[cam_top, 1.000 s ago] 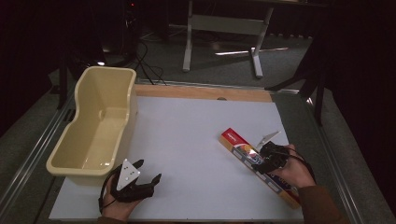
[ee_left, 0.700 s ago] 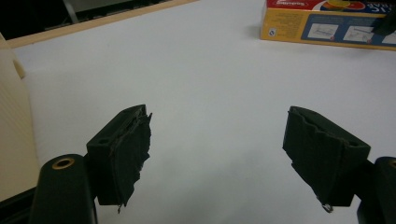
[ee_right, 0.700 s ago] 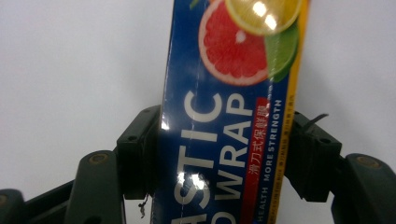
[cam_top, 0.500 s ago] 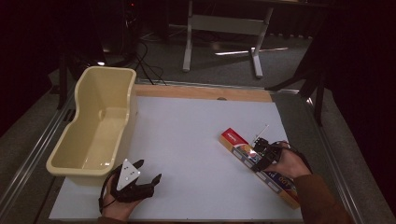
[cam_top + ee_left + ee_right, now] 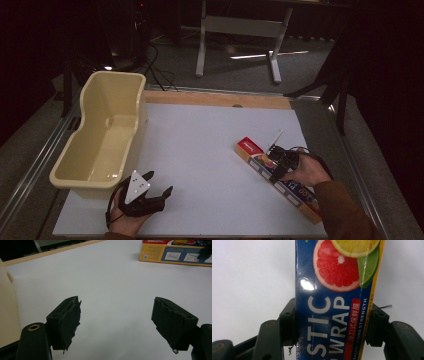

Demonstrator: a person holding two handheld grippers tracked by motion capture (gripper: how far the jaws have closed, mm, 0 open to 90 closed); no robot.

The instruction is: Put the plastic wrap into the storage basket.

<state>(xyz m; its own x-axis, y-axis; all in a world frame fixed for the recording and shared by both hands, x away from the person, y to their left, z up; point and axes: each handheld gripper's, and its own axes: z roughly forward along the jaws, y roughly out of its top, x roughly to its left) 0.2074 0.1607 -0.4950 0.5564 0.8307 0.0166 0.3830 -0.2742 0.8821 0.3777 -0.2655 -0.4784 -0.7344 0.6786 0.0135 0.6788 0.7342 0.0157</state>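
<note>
At the lower left of the high view the left gripper (image 5: 159, 192) rests with jaws wide apart; at lower right the right gripper (image 5: 276, 166), jaws just closed, clamps the plastic wrap box (image 5: 278, 177) lying on the table (image 5: 200, 150). Lift it level, gripped across its width, toward the tub (image 5: 107, 130) at upper left

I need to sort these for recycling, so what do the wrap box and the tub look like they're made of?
The wrap box looks like printed cardboard with a glossy coat: sharp folded edges, colour fruit print and a bright glare spot. The tub looks like moulded plastic, cream and semi-glossy: rounded corners, a rolled rim and soft reflections inside. Neither can be told for sure by look alone.
</note>
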